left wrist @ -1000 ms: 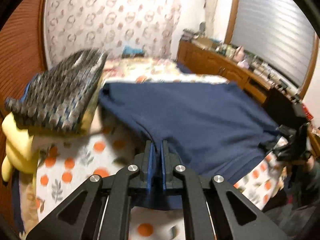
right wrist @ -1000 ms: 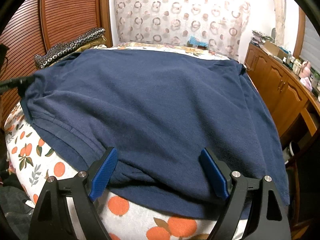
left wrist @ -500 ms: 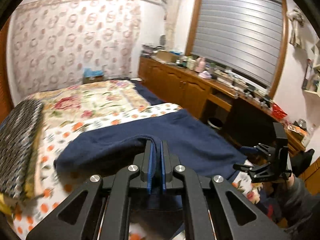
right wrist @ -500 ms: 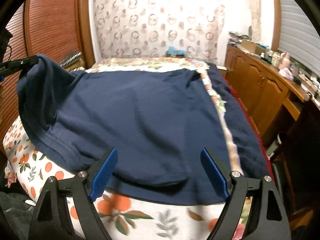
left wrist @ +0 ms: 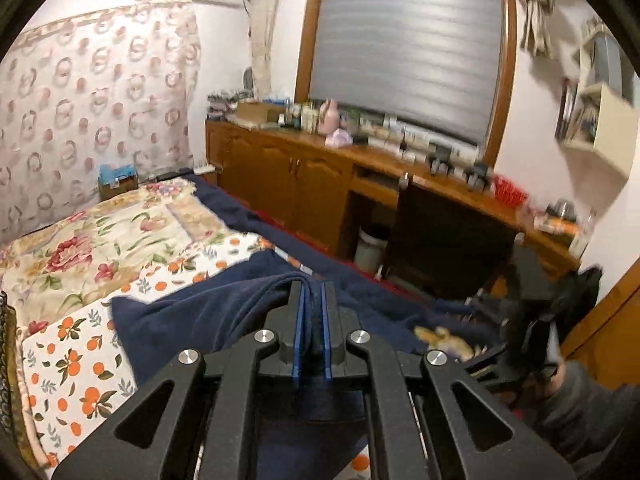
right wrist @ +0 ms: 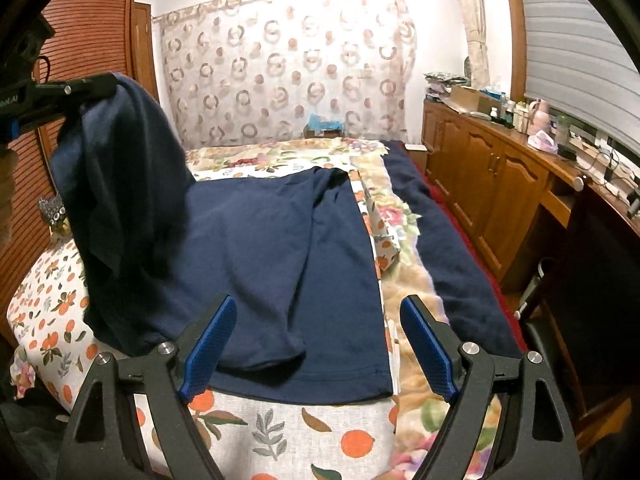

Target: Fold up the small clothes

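Observation:
A navy blue shirt (right wrist: 272, 248) lies spread on the bed's orange-print sheet (right wrist: 280, 436). My left gripper (left wrist: 311, 292) is shut on the shirt's left edge (left wrist: 224, 312) and holds it lifted high; in the right wrist view it shows at upper left (right wrist: 92, 86) with cloth hanging from it. My right gripper (right wrist: 316, 344) is open and empty, just above the shirt's near hem. It shows blurred at the right of the left wrist view (left wrist: 516, 332).
A floral quilt (right wrist: 408, 280) and a dark blue blanket (right wrist: 452, 248) lie along the bed's right side. Wooden cabinets (right wrist: 492, 168) with clutter run along the right wall. A louvred wooden wardrobe (right wrist: 92, 40) stands at left. A patterned folded pile (right wrist: 54, 210) lies by it.
My left gripper has lifted the shirt's left edge up and swung it rightward over the shirt. My right gripper has drawn back toward the near hem, still open.

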Available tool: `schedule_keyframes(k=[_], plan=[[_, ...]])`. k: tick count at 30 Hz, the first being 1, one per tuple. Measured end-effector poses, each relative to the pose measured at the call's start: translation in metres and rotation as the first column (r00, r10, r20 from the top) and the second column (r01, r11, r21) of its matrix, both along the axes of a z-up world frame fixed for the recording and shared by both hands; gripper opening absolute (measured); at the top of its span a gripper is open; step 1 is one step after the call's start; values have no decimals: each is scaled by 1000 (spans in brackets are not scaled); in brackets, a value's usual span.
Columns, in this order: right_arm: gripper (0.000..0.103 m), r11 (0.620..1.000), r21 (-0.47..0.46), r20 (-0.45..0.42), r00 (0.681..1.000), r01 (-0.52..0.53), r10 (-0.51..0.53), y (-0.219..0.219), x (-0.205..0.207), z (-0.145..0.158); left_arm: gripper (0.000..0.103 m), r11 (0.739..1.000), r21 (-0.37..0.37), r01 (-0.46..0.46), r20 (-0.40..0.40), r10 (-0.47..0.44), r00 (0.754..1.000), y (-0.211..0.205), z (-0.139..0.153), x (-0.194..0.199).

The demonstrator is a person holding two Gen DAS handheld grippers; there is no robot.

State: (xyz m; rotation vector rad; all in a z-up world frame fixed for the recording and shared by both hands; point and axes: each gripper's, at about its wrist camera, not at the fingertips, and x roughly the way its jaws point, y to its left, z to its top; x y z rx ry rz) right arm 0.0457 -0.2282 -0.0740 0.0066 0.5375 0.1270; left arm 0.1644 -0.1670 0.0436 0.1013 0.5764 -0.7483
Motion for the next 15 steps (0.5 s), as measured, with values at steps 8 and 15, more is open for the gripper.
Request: schedule_keyframes(k=[8,15], plan=[[85,1000,1,-4,1000,-5,5,-4,7,-3,63,999,12,-51,-41,51,998,23,-21,-3],[85,999,-17,-3,999,-38,38,-2,18,4,80,986,37,-164,-26,165,986,62,-38,-10]])
